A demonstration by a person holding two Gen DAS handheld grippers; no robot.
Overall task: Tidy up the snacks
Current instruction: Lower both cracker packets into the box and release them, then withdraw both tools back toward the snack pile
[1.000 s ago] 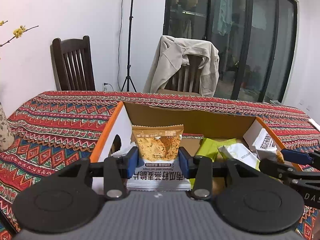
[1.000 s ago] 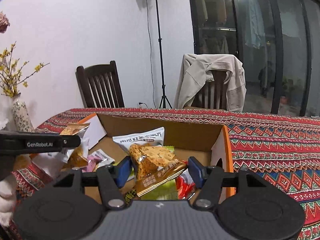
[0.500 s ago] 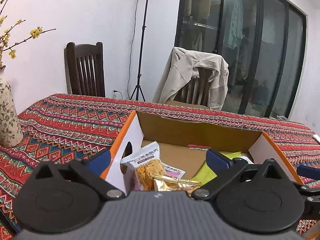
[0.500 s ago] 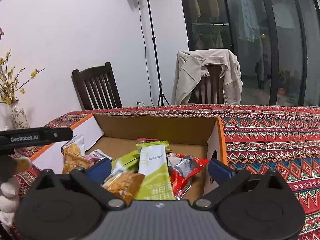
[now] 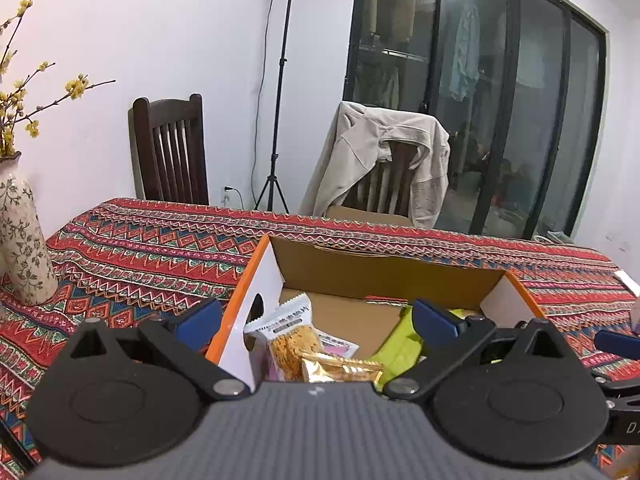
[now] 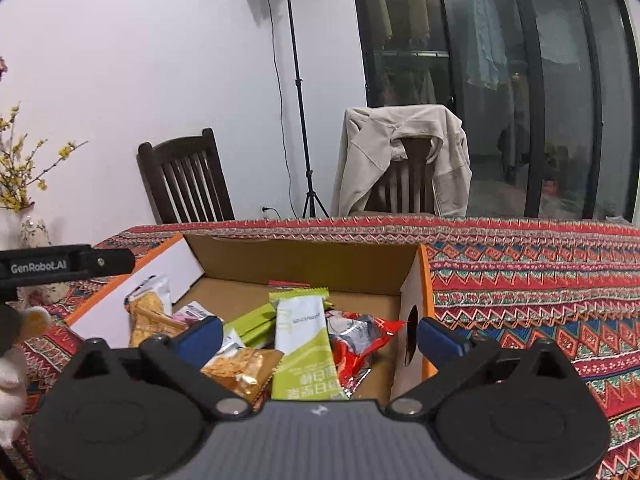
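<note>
An open cardboard box with orange edges sits on the patterned tablecloth and holds several snack packets. My left gripper stands open just above the box's left end, with nothing between its fingers. Below it lie a white cracker packet, a gold packet and a green packet. My right gripper is open over the right end of the box, above a green-and-white packet, a red packet and a gold packet. Neither gripper touches a packet.
A flowered vase stands on the tablecloth left of the box. Behind the table are a dark wooden chair, a chair draped with a beige jacket, a light stand and glass doors. A white-gloved hand shows at the left edge.
Both grippers have opened wide and let go of their cracker packets, which now lie in the box. Both have drawn back and up a little from the box.
</note>
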